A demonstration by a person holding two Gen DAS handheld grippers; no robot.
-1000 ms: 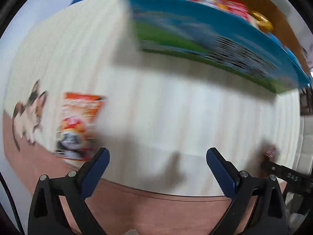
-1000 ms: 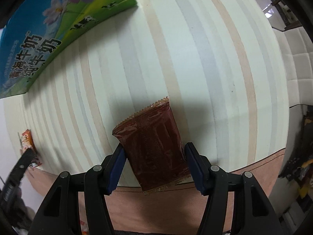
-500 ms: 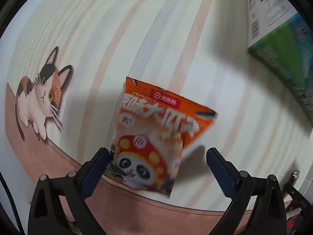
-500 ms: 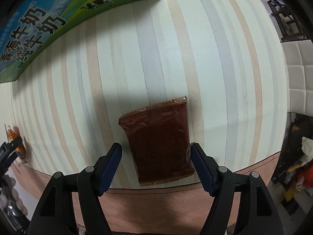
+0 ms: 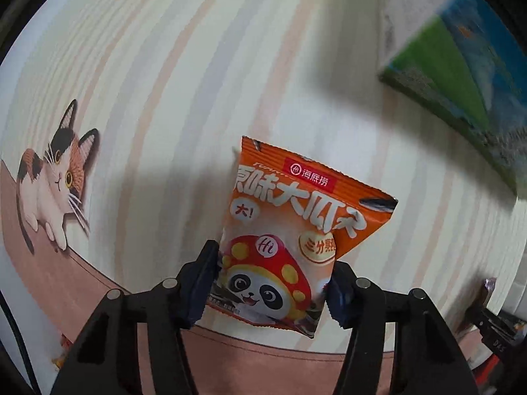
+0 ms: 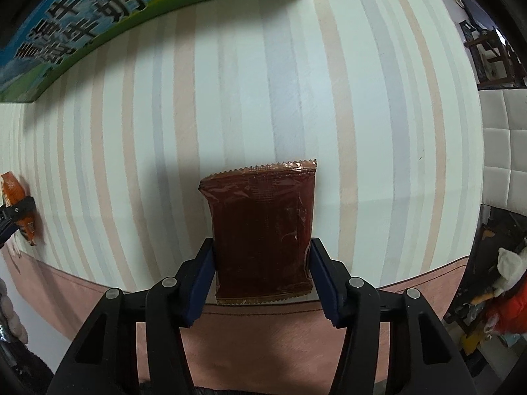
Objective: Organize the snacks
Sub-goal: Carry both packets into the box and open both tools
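Observation:
An orange snack packet (image 5: 296, 197) with a panda picture lies on the striped tablecloth (image 5: 184, 75). My left gripper (image 5: 273, 263) points down over its lower half. Its jaws are closing, and both blue pads press on the packet's sides. A dark brown snack packet (image 6: 260, 204) lies flat near the cloth's front edge. My right gripper (image 6: 262, 247) straddles its lower part, jaws closing, pads touching both sides. The blue-and-green milk box (image 6: 98, 16) stands at the back left in the right wrist view. The same milk box (image 5: 461, 75) stands at the upper right in the left wrist view.
A cat picture (image 5: 56, 177) is printed on the cloth's left end, above its pink border (image 5: 230, 362). The orange packet (image 6: 13, 191) shows at the far left of the right wrist view. A white padded seat (image 6: 504, 151) and floor clutter (image 6: 500, 296) lie beyond the table's right edge.
My left gripper came over the orange packet and its wide jaws closed onto it. My right gripper's jaws widened slightly, then closed on the brown packet, which now sits straighter between them.

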